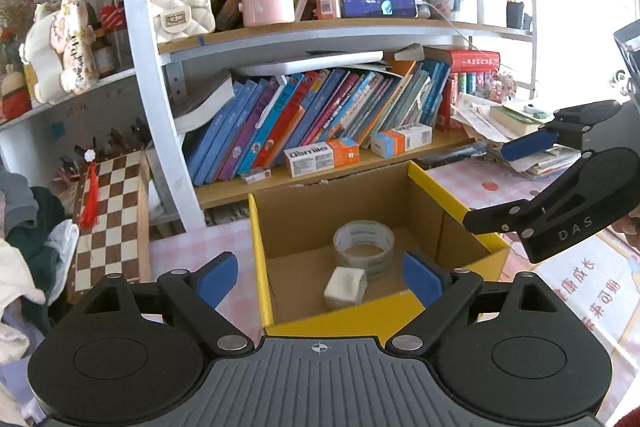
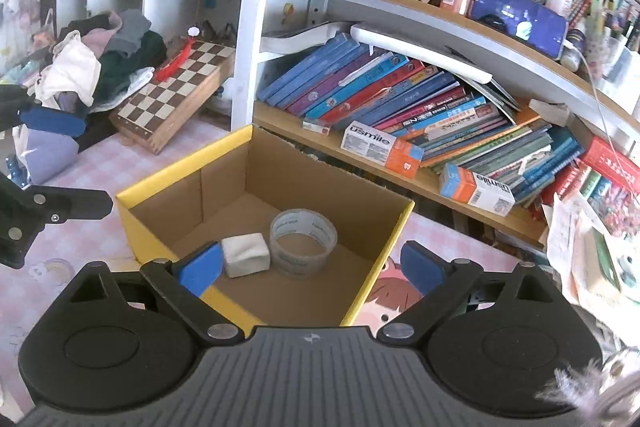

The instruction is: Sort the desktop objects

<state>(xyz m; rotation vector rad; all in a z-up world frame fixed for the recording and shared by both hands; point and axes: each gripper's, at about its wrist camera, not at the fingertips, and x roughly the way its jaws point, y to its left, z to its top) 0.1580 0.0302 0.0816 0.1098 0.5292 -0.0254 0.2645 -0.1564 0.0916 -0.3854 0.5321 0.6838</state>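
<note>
Your left camera looks forward and down along its fingers point(image 1: 218, 279) into the cardboard box point(image 1: 262, 267), close up. Your right camera does the same from the other side — box point(image 2: 376, 263) near too. Both views share the box, the tape roll point(image 1: 363, 241) point(image 2: 303, 241) and the bookshelf point(image 1: 320, 27) point(image 2: 440, 11) behind.

Left gripper point(image 1: 320, 277) gapes empty over the near edge of a box point(image 1: 262, 267) holding tape point(image 1: 363, 243) and a white block point(image 1: 345, 287); right gripper point(image 1: 494, 183) at right.
</note>
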